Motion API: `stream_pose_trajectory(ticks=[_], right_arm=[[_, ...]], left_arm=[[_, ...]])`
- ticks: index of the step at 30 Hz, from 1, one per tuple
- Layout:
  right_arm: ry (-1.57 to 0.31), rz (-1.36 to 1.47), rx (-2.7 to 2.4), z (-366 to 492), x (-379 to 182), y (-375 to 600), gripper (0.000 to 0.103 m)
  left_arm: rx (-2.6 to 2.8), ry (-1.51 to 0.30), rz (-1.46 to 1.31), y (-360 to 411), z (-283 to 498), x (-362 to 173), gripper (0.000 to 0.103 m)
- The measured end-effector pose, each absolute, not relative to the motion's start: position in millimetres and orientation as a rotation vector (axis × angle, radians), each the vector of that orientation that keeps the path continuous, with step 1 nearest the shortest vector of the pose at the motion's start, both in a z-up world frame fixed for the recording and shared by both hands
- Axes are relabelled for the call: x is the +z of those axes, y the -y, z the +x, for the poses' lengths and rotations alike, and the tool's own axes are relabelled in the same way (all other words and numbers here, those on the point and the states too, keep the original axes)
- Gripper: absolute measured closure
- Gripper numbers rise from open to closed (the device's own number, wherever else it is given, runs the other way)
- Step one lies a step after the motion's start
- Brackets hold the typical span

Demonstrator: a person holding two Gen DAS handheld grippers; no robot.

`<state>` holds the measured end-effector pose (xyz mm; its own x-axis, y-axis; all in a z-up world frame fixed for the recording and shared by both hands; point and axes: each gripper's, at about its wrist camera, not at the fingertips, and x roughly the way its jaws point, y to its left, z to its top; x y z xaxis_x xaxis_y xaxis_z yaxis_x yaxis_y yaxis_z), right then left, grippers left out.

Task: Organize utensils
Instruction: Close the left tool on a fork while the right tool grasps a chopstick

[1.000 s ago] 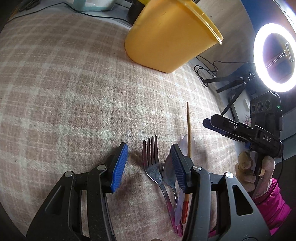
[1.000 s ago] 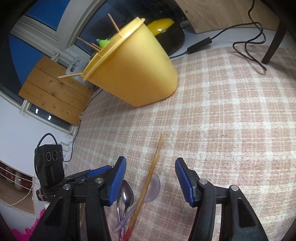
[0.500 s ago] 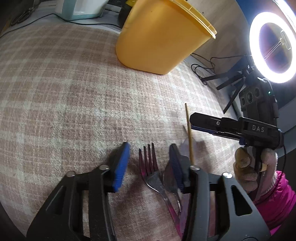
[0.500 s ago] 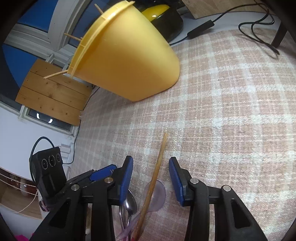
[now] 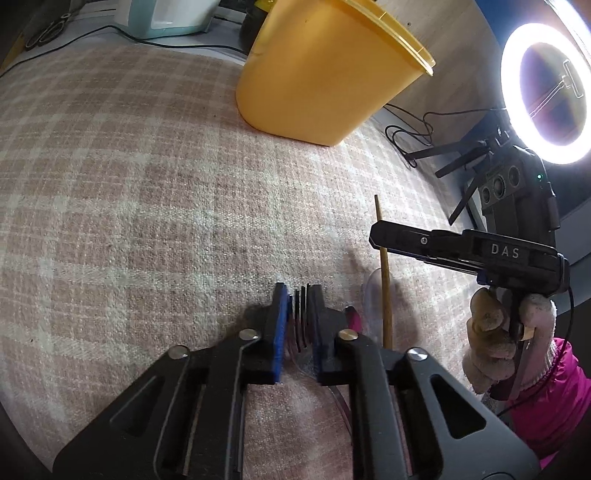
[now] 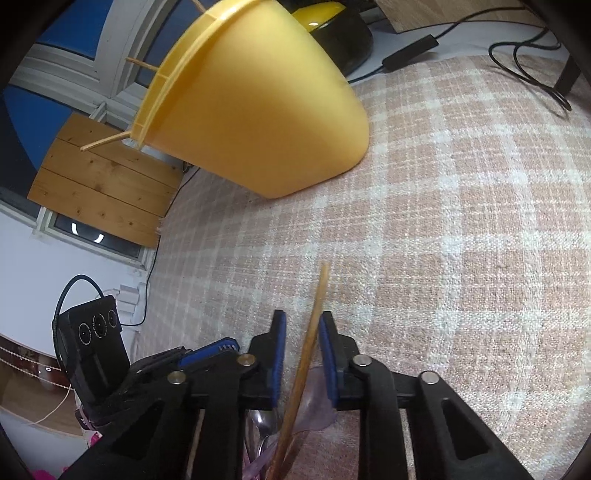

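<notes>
My left gripper (image 5: 297, 295) is shut on a metal fork (image 5: 301, 314) with a pinkish handle that lies on the plaid cloth. My right gripper (image 6: 302, 325) has closed around a wooden chopstick (image 6: 314, 325), its pads against the stick. The chopstick also shows in the left wrist view (image 5: 384, 280), with the right gripper (image 5: 380, 238) over it. A metal spoon (image 6: 264, 424) and a clear plastic spoon (image 6: 317, 402) lie beside the chopstick. A yellow plastic bin (image 5: 321, 74) stands at the back and holds a few sticks (image 6: 107, 139).
The plaid cloth (image 5: 129, 184) covers the table. A ring light (image 5: 546, 88) on a tripod stands to the right in the left wrist view. Black cables (image 6: 532, 51) and a black and yellow appliance (image 6: 343, 29) lie behind the bin.
Both grippers moved forward and down and closed: the left around the fork's tines, the right around the chopstick. The utensils still lie on the cloth.
</notes>
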<state>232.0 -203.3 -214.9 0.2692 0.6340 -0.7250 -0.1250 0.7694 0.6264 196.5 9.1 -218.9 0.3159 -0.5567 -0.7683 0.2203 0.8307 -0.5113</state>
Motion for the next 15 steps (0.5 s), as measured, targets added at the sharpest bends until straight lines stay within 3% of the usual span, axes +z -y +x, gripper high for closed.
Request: stream_pose_trajectory(ticks=[5, 15], right_arm=[[-1.190, 0.480, 0.548, 232, -211, 202, 0.097], [-1.217, 0.453, 0.542, 231, -217, 190, 0.097]], left_arm=[[-0.516, -1.144, -0.331, -12, 195, -219, 0.097], [-0.506, -1.146, -0.368, -16, 190, -223, 0.095]])
